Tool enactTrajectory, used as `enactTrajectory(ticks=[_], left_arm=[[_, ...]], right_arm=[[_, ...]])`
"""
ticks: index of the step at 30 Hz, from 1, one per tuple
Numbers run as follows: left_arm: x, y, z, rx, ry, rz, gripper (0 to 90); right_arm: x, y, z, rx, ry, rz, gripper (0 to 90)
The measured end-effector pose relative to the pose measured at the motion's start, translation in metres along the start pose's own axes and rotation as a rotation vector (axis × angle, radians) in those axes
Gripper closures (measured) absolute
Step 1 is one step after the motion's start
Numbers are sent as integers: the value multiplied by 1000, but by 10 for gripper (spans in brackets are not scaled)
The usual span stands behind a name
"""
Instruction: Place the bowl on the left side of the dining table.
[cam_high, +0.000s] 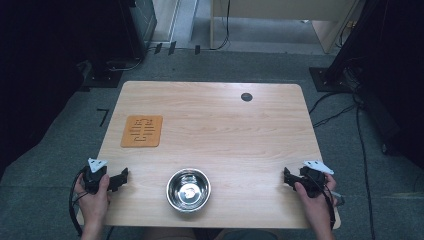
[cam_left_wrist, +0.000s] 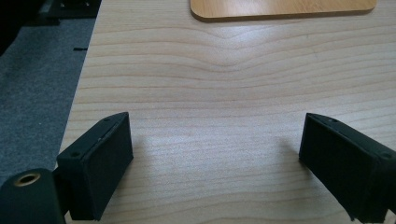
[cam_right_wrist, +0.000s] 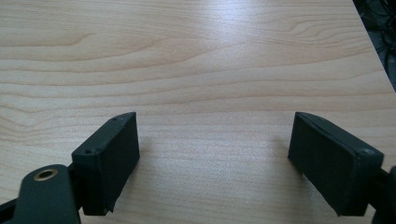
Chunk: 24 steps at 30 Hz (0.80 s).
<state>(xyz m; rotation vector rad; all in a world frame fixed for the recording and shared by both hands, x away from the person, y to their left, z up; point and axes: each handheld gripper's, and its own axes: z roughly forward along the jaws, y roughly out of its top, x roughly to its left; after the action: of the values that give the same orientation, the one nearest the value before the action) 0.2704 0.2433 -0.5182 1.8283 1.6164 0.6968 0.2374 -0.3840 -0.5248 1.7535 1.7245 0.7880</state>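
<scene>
I see both grippers, left (cam_high: 121, 176) and right (cam_high: 286, 176), wide open and empty, flanking the bowl (cam_high: 188, 189) at bottom centre.

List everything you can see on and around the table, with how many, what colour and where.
bowl: one, shiny steel, near edge, middle.
trivet: one, orange-brown with cut slots, left side of table.
cable hole: one, dark, far right of table top.
table: one, light wood, centre.
floor cables: several, black, right of table.
left tongs: one, black, near left corner, jaws apart, nothing between.
right tongs: one, black, near right corner, jaws apart, nothing between.
hands: two, gripping the tongs.
</scene>
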Motion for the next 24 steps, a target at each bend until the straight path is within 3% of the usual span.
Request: enactTrajectory(ticks=[24], left_arm=[[1,1,-4,-17,-6,-13,96]], right_arm=[[0,0,0,0,0,1,159]])
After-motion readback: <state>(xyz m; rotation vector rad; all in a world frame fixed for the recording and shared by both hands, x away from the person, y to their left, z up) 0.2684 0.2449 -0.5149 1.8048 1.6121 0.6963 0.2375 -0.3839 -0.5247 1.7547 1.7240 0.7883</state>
